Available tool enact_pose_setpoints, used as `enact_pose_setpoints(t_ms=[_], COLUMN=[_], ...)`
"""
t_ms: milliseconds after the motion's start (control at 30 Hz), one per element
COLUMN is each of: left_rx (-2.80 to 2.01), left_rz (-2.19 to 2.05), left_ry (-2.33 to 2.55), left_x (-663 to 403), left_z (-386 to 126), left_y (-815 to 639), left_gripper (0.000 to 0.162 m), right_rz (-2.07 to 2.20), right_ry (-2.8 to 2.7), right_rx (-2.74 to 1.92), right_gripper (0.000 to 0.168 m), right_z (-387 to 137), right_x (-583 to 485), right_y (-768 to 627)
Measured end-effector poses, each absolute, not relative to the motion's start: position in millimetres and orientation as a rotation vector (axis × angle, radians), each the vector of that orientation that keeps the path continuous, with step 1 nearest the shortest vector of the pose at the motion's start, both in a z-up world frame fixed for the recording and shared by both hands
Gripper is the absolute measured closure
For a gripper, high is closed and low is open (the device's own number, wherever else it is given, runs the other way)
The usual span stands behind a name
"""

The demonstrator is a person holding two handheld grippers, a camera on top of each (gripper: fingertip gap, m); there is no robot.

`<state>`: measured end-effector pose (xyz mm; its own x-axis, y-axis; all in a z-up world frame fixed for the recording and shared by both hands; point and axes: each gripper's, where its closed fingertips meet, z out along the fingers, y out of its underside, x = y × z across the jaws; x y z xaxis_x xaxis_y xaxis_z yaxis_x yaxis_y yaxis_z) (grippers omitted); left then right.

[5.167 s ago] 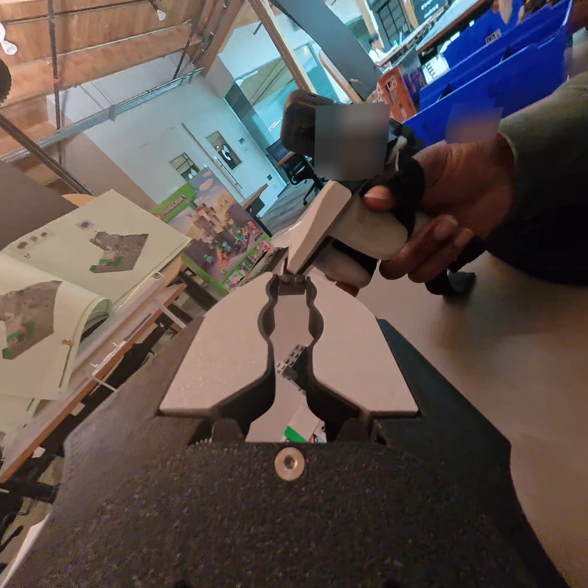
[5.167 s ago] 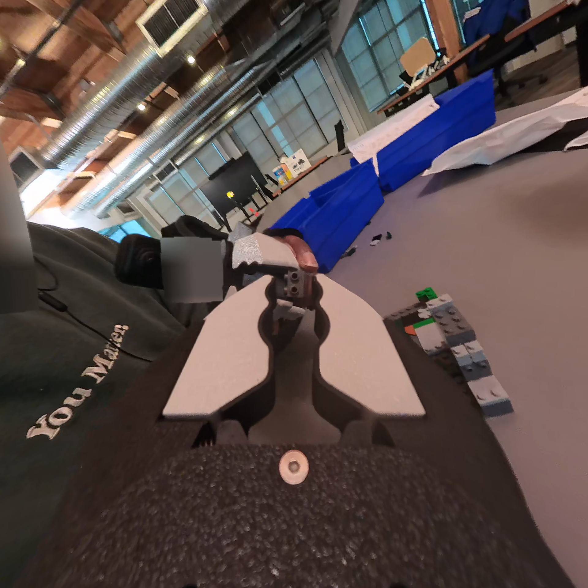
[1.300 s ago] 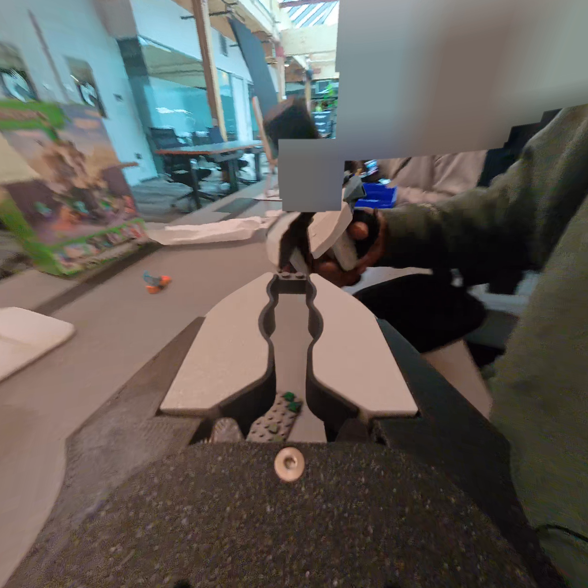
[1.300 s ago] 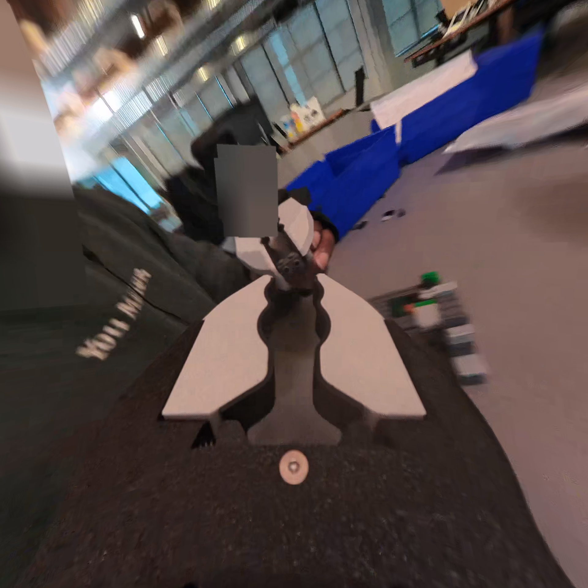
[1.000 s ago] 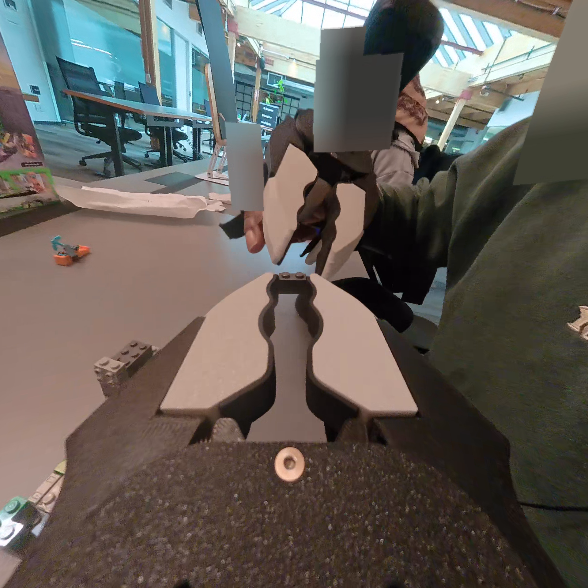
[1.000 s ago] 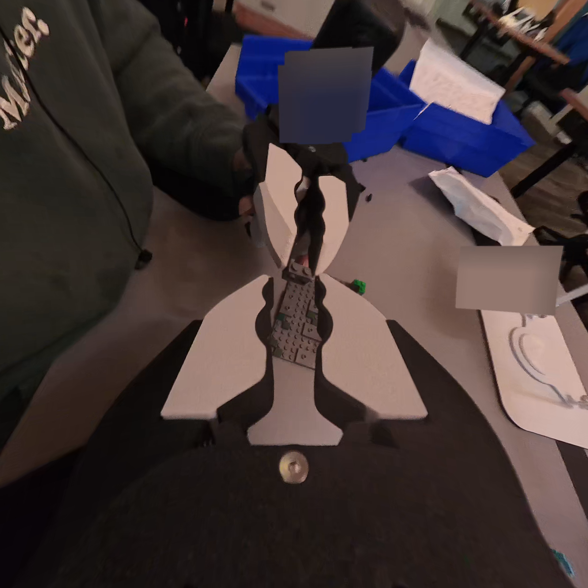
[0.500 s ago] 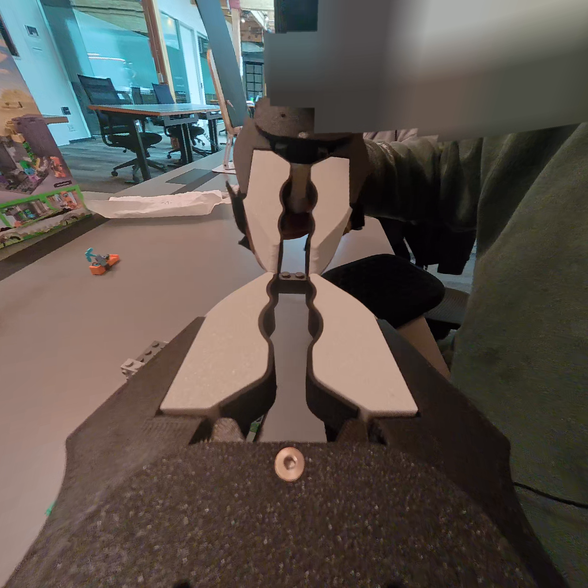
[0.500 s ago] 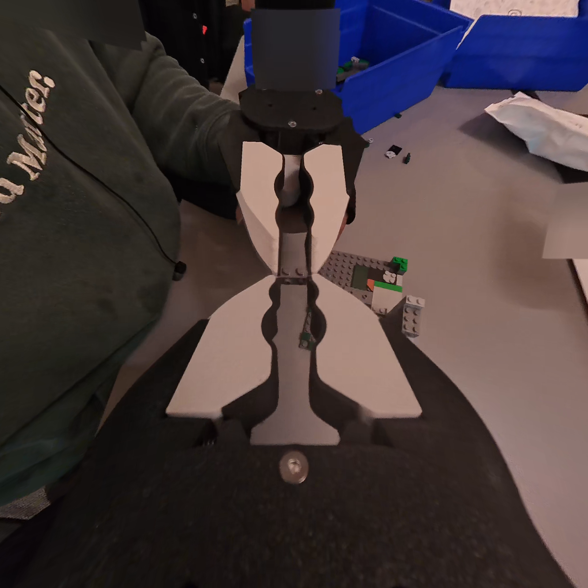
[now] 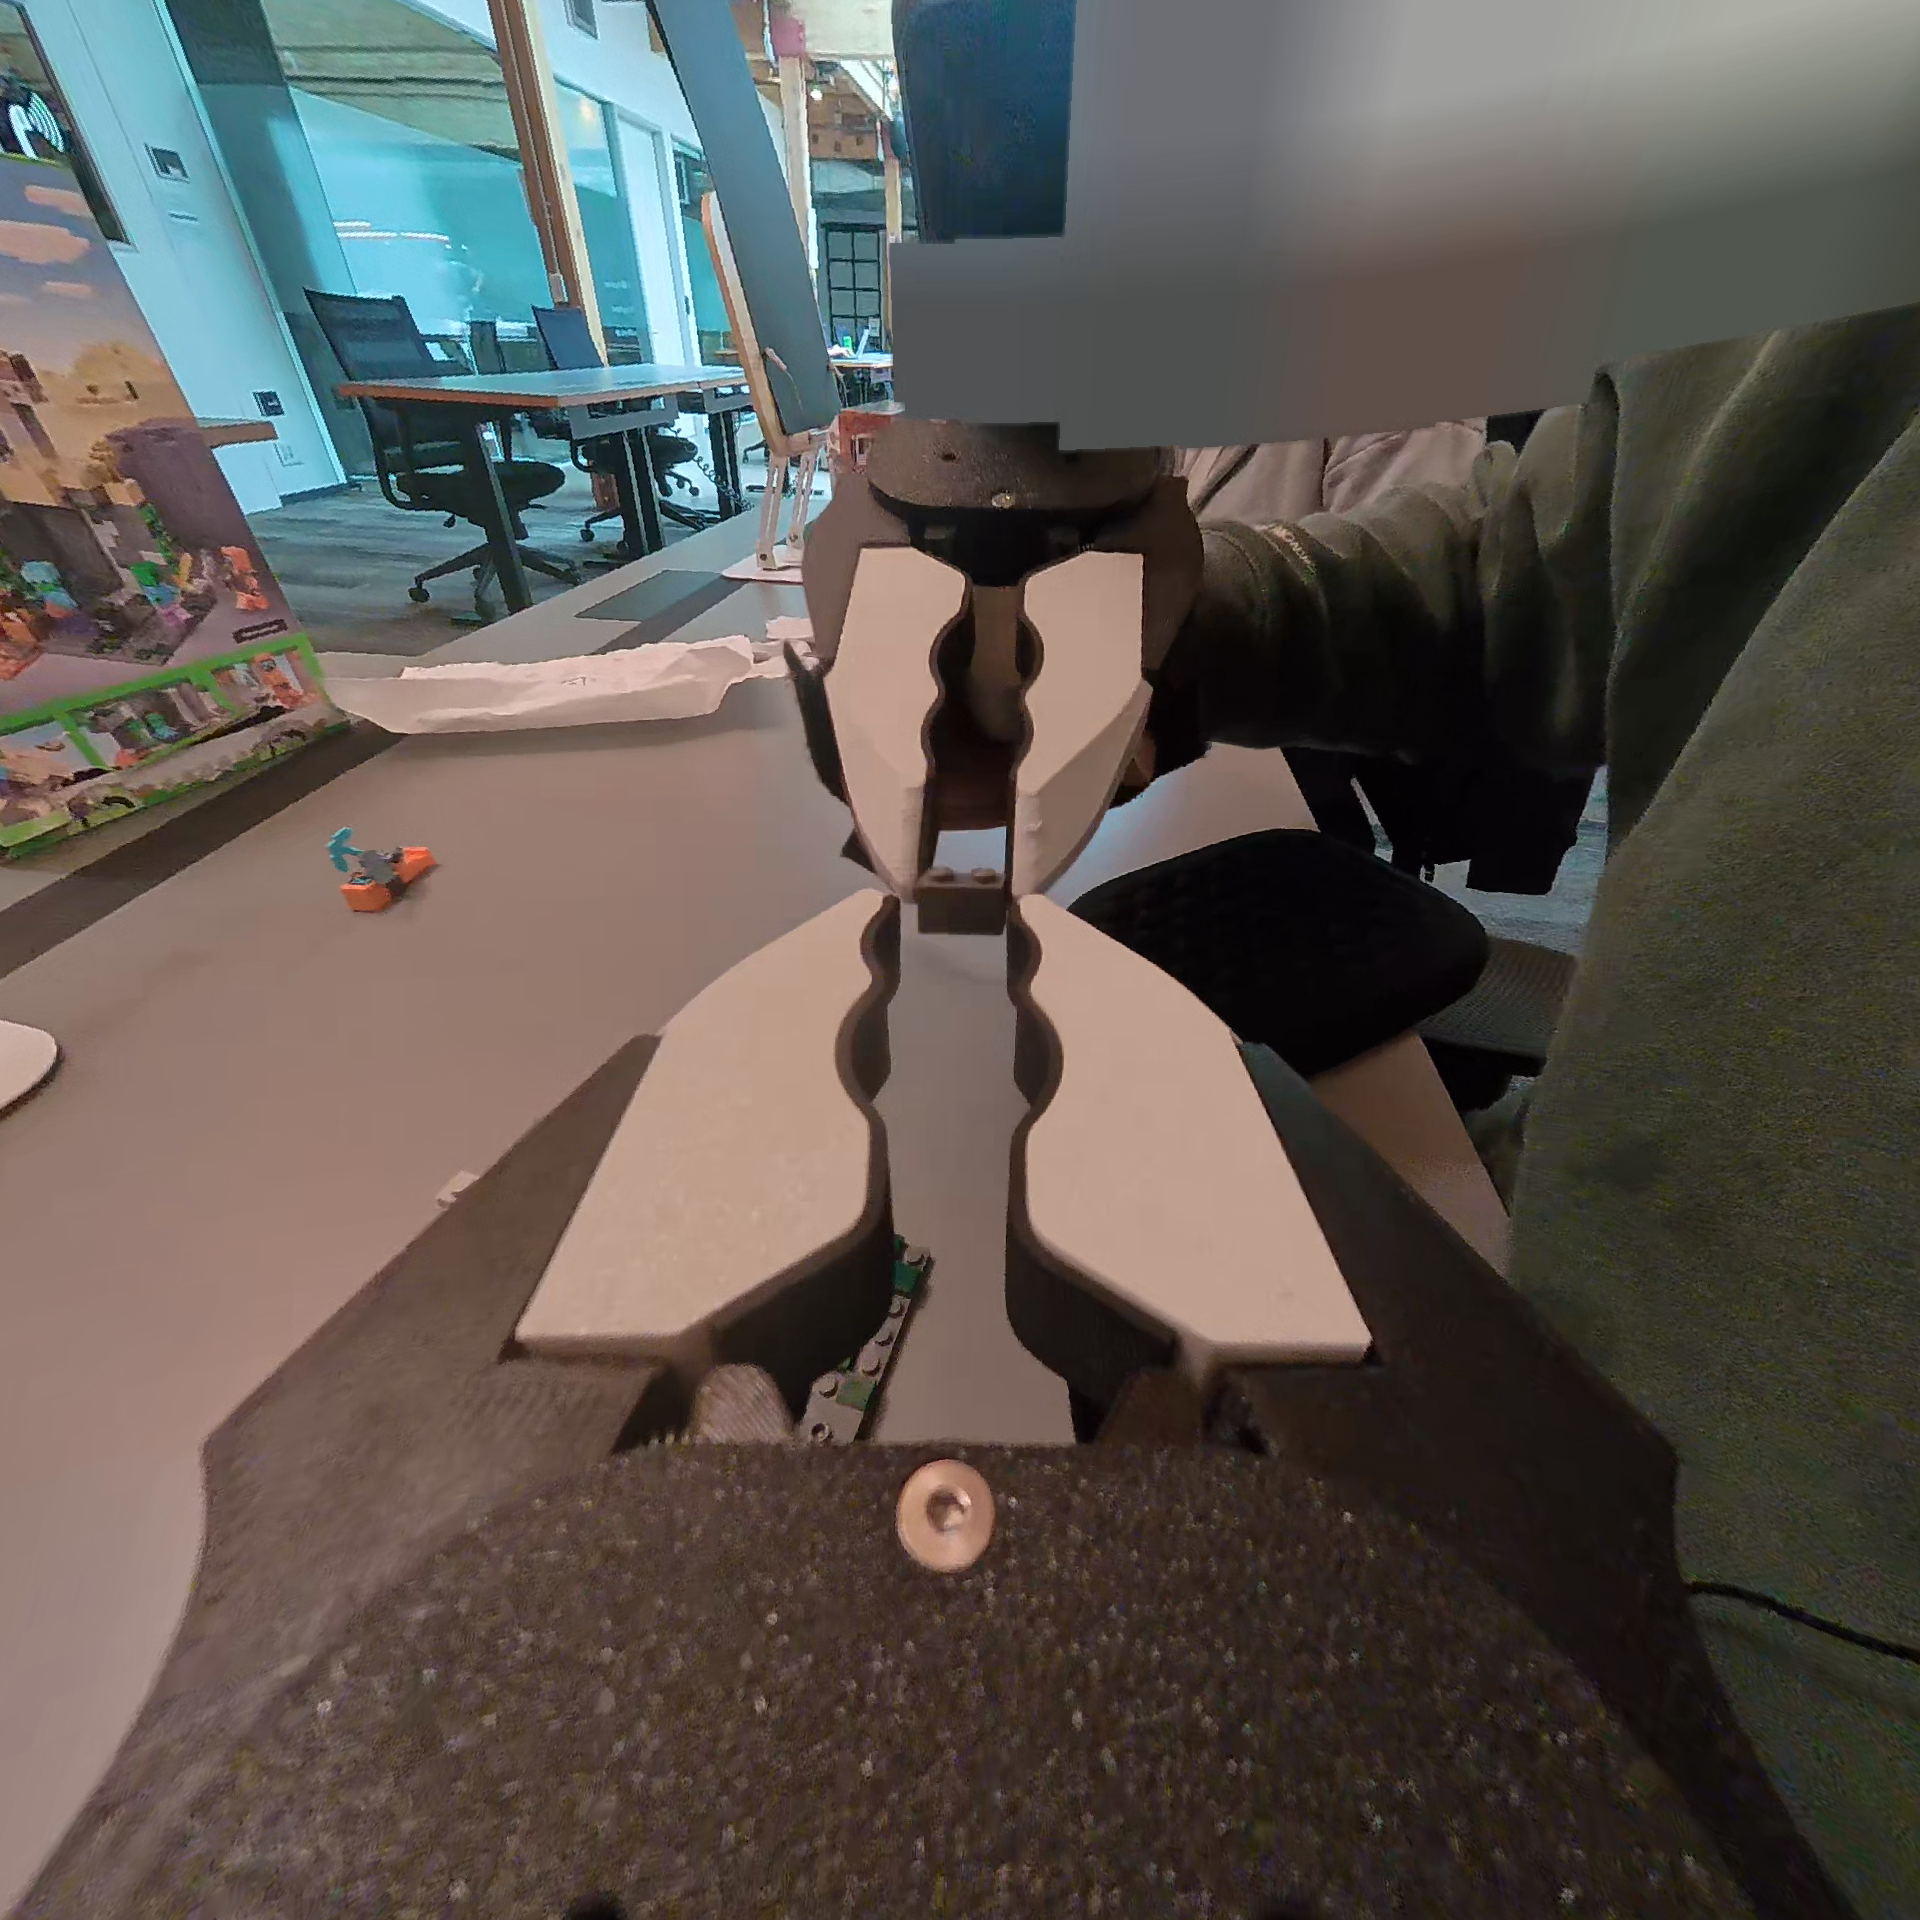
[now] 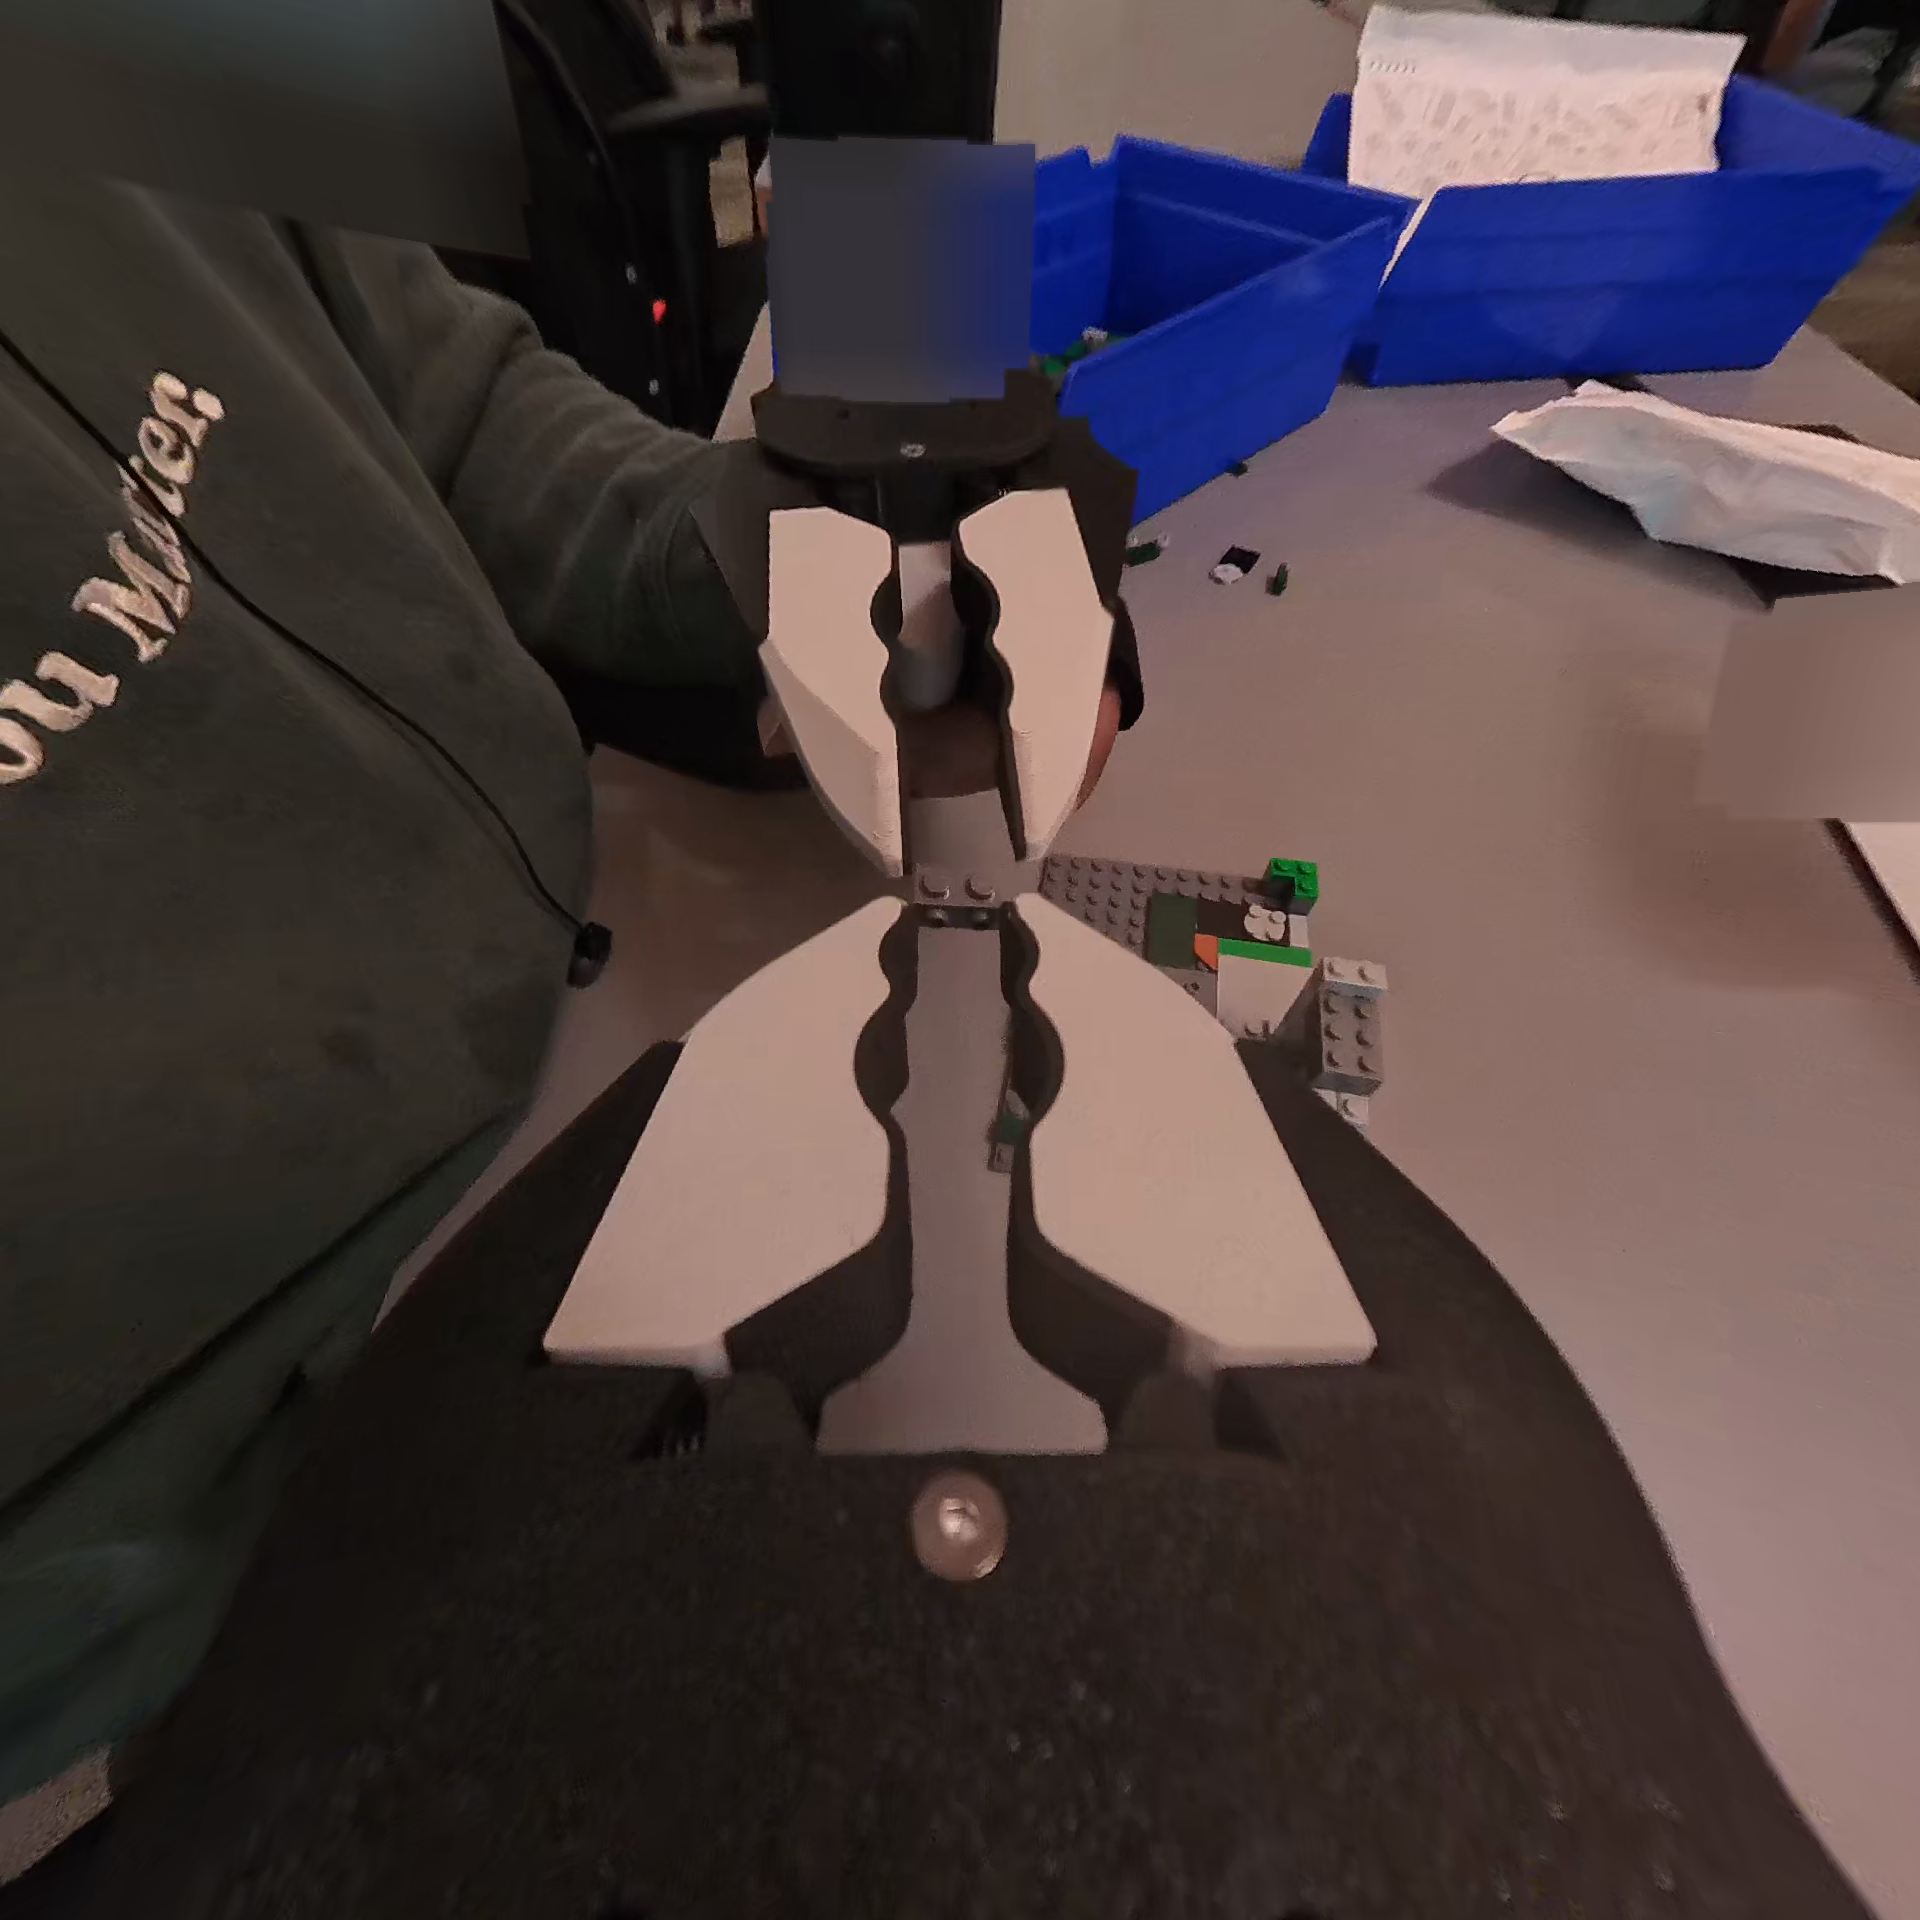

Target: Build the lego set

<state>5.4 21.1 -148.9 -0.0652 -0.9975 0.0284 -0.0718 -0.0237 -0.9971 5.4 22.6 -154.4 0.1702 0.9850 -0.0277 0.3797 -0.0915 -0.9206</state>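
Note:
The two grippers meet tip to tip above the grey table. A small dark grey two-stud brick (image 9: 961,902) sits between their tips. My right gripper (image 10: 956,914) is shut on the brick (image 10: 956,894); in the left wrist view the right gripper (image 9: 963,881) faces me with its fingers tight on the brick's sides. My left gripper (image 9: 954,912) is slightly open, with a thin gap on each side of the brick. In the right wrist view the left gripper (image 10: 961,868) stands wider than the brick.
A grey baseplate (image 10: 1112,894) with green and dark pieces lies on the table, a grey brick stack (image 10: 1351,1023) beside it. Blue bins (image 10: 1226,312) and a white bag (image 10: 1714,488) stand behind. The set box (image 9: 125,623) and a small orange build (image 9: 379,883) are at left. A person's green sleeve (image 9: 1455,623) is close. Less than 4 cm separates the two grippers' tips. It is some 11 cm from my right tips to the grey brick stack (image 10: 1351,1023).
The left gripper held the brick and brought it to the right gripper's tips. Now the right gripper has closed on it and the left has loosened its hold.

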Motion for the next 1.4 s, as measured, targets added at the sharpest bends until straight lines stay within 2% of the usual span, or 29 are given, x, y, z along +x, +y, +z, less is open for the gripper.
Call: enact_pose_setpoints(t_ms=[167,500,933,1400], left_rx=[-1.329,-1.447,-1.511,-1.585], left_rz=[-1.509,-2.117,-2.279,-2.270], left_ry=[1.186,0.868,0.727,0.646], left_x=[5,1,-1,0], left_z=[-143,-128,-130,-138], left_y=[21,25,32,43], left_gripper=[0.150,0.147,0.159,0.162], right_rz=[0.875,0.685,0.435,0.371], right_ry=[-1.262,-1.297,-1.367,-1.372], right_rx=[-1.507,-1.315,-1.273,-1.354], right_gripper=[0.153,0.153,0.153,0.150], right_z=[-144,-129,-135,-145], right_x=[7,1,-3,-1], right_y=[24,23,34,43])
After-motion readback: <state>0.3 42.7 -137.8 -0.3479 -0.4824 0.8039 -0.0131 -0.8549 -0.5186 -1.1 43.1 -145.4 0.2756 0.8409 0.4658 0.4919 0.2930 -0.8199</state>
